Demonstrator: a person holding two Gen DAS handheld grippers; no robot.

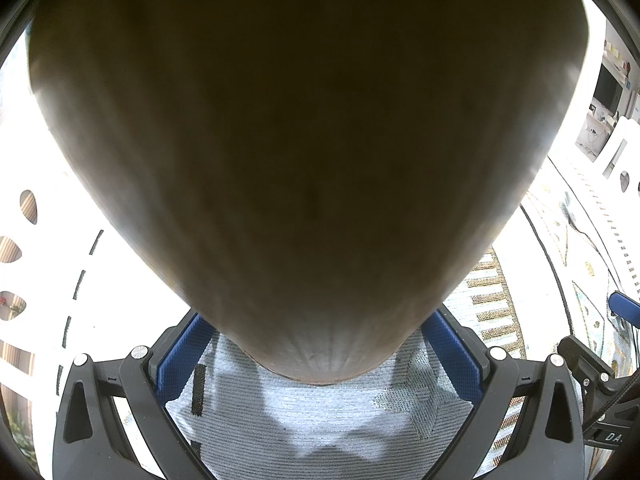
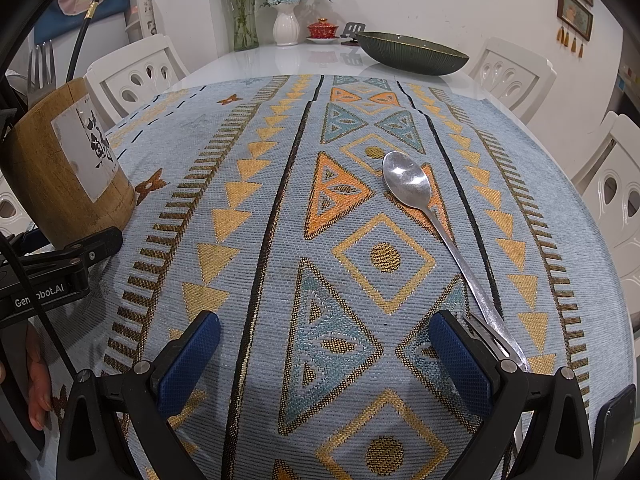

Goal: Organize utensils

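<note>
Spanning bare cloth [image 2: 280,200] nearest the lens: right gripper [image 2: 324,356], blue pads [image 2: 188,360] wide apart, holding nothing. Just outside the right-hand pad: spoon [image 2: 436,216], handle end touching or passing beside that finger, contact hard to tell. Lying flat, bowl up and pointed away, handle running back toward the lens. Judged light, rigid, polished metal, hence slippery between pads; not fragile. Thin and flush to the weave, so awkward to get under; best taken across the narrow handle near mid-length, pads closing on its edges, gripper shifted right first. Soft cloth likely to give a little under pressing fingers. Further left: holder [image 2: 68,164], wooden cylinder with a printed label, tilted, forks [image 2: 42,66] and a black chopstick [image 2: 86,30] standing in it; probable destination for the spoon. Clamped from below by left gripper [image 1: 320,354], pads against the holder's [image 1: 304,152] sides, wood filling most of that view. Judged stiff, moderately heavy, grippy. Far end, on bare white table [image 2: 296,60]: dark bowl [image 2: 412,50], flower vases [image 2: 286,24], red lidded cup [image 2: 322,29]; white chairs [image 2: 138,68] around.
</note>
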